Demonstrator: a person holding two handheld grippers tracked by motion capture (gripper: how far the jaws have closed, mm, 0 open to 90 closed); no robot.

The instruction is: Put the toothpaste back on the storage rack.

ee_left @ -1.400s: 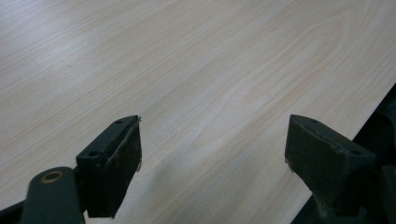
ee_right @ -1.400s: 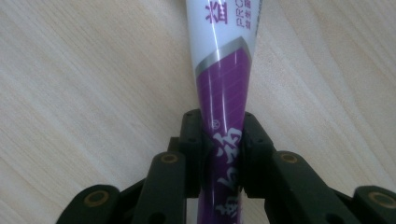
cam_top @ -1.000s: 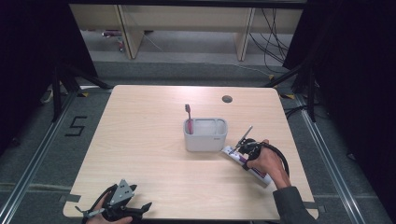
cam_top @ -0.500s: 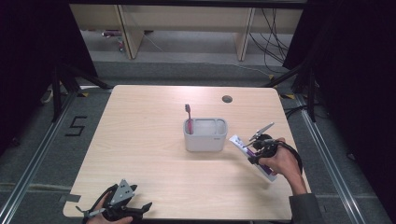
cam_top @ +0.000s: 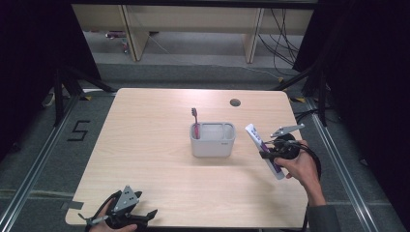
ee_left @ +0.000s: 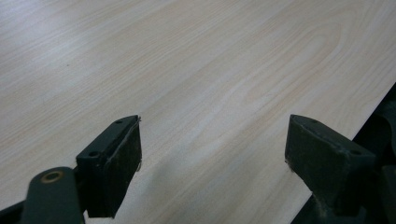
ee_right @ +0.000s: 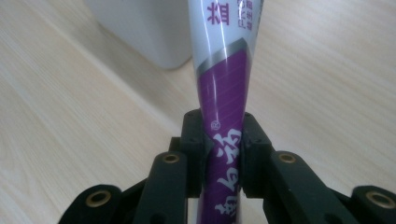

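A white and purple toothpaste tube (cam_top: 262, 147) is pinched between the jaws of my right gripper (cam_top: 269, 155), lifted off the table to the right of the grey holder (cam_top: 212, 139). In the right gripper view the tube (ee_right: 224, 88) runs up between the two pads, and the right gripper (ee_right: 223, 140) is shut on its purple part, with the holder (ee_right: 140, 32) just beyond. A pink toothbrush (cam_top: 195, 122) stands upright in the holder's left compartment. My left gripper (cam_top: 129, 216) rests at the table's near left edge; in its own view the left gripper (ee_left: 212, 154) is open over bare wood.
The light wooden table (cam_top: 145, 145) has a round cable hole (cam_top: 235, 102) at the far right. Dark floor and metal rails surround it, with shelving behind. A person's hand (cam_top: 302, 169) holds the right gripper near the table's right edge.
The right gripper has lifted the toothpaste tube off the table and carried it slightly right, tilting it more upright. The left gripper has stayed where it was.
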